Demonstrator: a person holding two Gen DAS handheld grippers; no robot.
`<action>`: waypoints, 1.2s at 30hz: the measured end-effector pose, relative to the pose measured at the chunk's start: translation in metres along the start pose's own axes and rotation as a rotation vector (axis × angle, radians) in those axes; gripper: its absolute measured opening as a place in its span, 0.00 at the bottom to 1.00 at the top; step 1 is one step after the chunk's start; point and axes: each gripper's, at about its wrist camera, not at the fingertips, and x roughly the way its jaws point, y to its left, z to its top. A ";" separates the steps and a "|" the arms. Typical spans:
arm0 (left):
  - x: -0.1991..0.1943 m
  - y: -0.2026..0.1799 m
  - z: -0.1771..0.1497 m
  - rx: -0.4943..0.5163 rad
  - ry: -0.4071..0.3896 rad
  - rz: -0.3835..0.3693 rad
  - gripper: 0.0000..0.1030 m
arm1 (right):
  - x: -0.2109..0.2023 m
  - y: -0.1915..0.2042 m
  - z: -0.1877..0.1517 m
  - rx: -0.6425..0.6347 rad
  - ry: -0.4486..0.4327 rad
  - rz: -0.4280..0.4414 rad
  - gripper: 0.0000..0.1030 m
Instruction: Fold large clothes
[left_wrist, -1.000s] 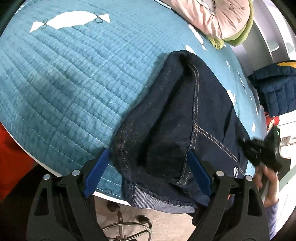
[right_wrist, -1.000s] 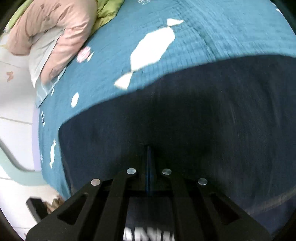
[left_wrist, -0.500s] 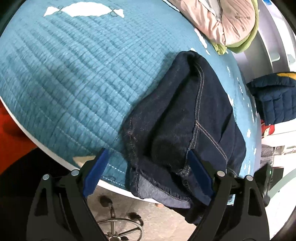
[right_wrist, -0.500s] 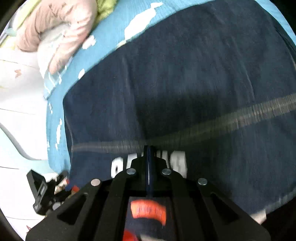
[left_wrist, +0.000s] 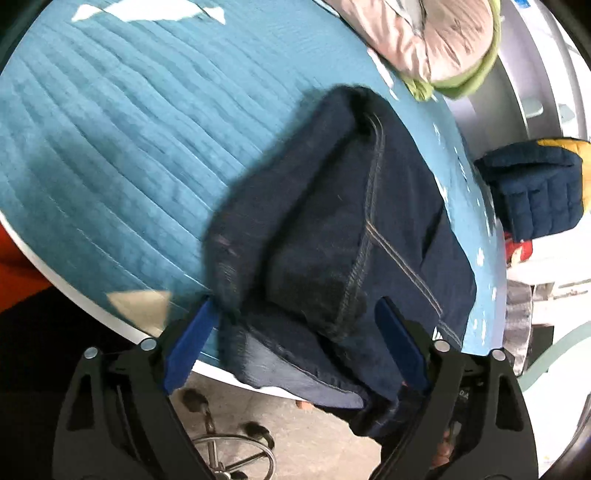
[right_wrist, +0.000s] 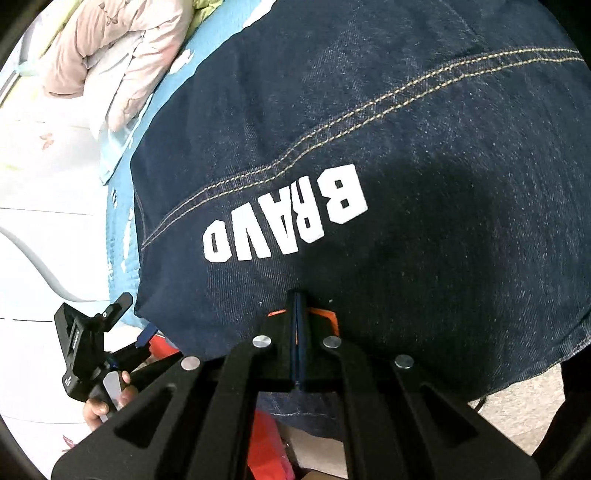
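Dark denim jeans (left_wrist: 343, 229) lie folded on the teal quilted bed (left_wrist: 122, 155), with their near end hanging over the bed's front edge. My left gripper (left_wrist: 295, 332) is open, its blue fingers (left_wrist: 192, 336) either side of that hanging end, not closed on it. In the right wrist view the jeans (right_wrist: 406, 166) fill the frame, with white "BRAVO" lettering (right_wrist: 284, 218) and tan stitching. My right gripper (right_wrist: 297, 314) is shut, its tips pressed at the denim's near edge by an orange tag (right_wrist: 325, 317). The left gripper also shows in that view (right_wrist: 92, 347).
A pink and green bundle of bedding (left_wrist: 436, 40) lies at the bed's far end. A navy quilted jacket (left_wrist: 535, 188) sits at the right beyond the bed. A chair base with castors (left_wrist: 229, 450) stands on the floor below the bed's edge.
My right gripper has pulled back toward the jeans' near edge, bringing the BRAVO lettering into view. My left gripper has drawn back and tilted slightly; the jeans' end hangs further over the edge.
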 end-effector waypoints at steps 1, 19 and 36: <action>0.003 -0.002 0.000 0.015 0.009 0.009 0.82 | 0.000 -0.002 0.002 -0.001 -0.003 0.000 0.00; -0.044 -0.074 0.004 0.197 -0.021 -0.170 0.19 | -0.023 0.104 -0.053 -0.448 -0.198 0.013 0.47; -0.044 -0.130 0.002 0.304 0.048 -0.207 0.19 | -0.002 0.162 -0.065 -0.749 -0.286 0.003 0.59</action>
